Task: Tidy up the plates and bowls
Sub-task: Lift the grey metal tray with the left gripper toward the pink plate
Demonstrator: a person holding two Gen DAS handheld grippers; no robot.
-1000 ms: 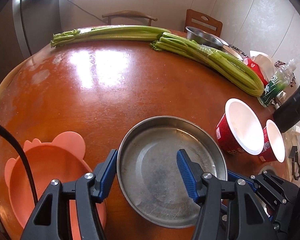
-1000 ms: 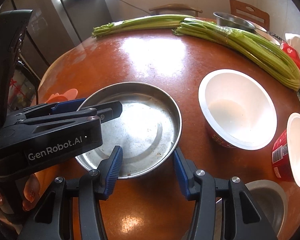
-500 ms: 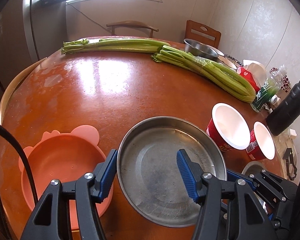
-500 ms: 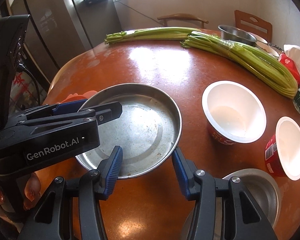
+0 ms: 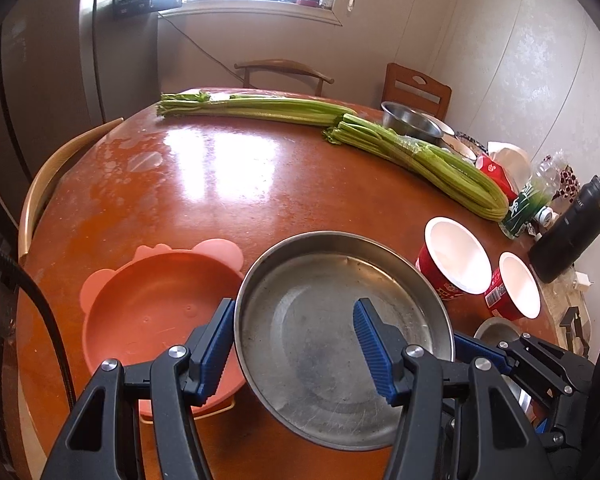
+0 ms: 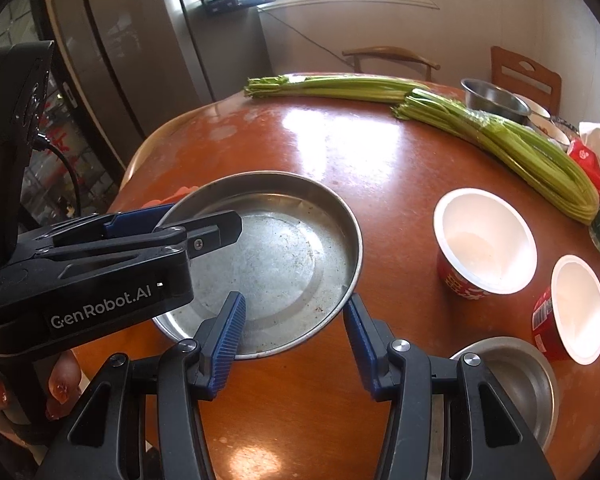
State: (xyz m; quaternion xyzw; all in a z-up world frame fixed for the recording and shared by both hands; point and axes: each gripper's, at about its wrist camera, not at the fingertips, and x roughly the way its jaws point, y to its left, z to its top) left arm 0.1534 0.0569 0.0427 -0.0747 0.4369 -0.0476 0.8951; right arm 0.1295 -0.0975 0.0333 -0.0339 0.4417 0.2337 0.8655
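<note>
Steel plate (image 5: 340, 340) lifted above table (image 5: 204, 184), just right of pink bowl (image 5: 148, 308). Left gripper (image 5: 294, 348) clamps plate's left rim; right gripper (image 6: 294, 332) clamps near rim. Plate stiff, light, probably slippery: hold thin rim at opposite sides, keep level.

On our round reddish counter (image 5: 228, 184) we see two celery bundles (image 5: 416, 156), two white-lined red paper bowls (image 6: 485, 240), a pink eared bowl (image 5: 156, 304), steel bowls (image 6: 520, 380) and a black flask (image 5: 572, 228)
</note>
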